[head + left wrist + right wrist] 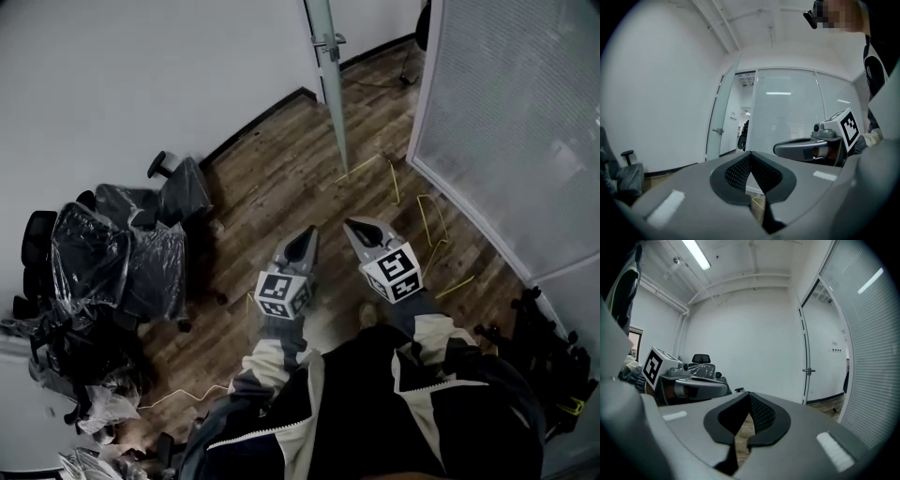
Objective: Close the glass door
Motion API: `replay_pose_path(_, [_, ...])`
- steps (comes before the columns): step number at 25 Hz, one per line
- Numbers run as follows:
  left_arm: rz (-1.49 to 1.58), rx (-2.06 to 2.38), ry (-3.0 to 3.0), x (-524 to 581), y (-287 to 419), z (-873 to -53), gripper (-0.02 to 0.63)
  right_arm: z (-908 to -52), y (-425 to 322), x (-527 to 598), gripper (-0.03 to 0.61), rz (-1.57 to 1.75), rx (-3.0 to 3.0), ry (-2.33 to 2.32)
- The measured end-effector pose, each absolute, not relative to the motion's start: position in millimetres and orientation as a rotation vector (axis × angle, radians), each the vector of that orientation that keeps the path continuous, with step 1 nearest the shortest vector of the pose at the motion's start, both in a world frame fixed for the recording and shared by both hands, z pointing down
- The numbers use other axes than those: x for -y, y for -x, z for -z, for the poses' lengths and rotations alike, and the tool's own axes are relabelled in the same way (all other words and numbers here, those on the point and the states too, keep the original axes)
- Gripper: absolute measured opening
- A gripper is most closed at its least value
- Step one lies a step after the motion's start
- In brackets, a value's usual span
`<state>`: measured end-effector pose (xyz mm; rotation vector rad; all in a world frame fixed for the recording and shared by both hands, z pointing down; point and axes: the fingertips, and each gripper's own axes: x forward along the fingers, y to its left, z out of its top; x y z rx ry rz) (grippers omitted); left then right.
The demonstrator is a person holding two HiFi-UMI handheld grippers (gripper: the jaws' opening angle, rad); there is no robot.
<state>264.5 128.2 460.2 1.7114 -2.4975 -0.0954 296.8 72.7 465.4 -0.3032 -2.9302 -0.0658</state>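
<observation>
While the glass door [330, 75] stands open at the frame's top centre, the left gripper [306, 238] and right gripper [362, 229] (2 side by side) show jaws clenched on nothing.

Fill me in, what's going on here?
A person holds a claw in each hand, left claw and right claw both shut and empty, over the wood floor. The glass door ahead stands open, next to the frosted partition; neither claw touches it. Wrapped chairs sit by the wall.
</observation>
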Motion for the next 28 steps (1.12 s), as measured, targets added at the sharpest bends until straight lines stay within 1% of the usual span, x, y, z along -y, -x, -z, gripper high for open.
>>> replay_pose_path(8, [0.083,2.594,-1.626,-53.5,-202.2,-444.7,0.002,-451.6,-234.9,12.2,0.003,0.063,2.962,0.38])
replay_pose_path(14, [0.052,2.583,-1.594,-33.3,-168.5,-450.9,0.003,-457.8,-200.6,33.5,0.003,0.019,2.949,0.403])
replay_pose_path(20, [0.092,2.587,-1.569,-23.6,-115.5,-458.3,0.002,-467.7,-153.9,46.1,0.003,0.013,2.925,0.4])
replay_pose_path(23, [0.096,2.574,-1.604,-21.3,-77.1,-464.0,0.003,-471.5,-116.6,43.3,0.004,0.028,2.918,0.387])
replay_pose_path(28, [0.141,2.548,-1.628,-33.1,8.7,-467.2,0.002,-472.5,-35.2,33.5,0.003,0.033,2.913,0.325])
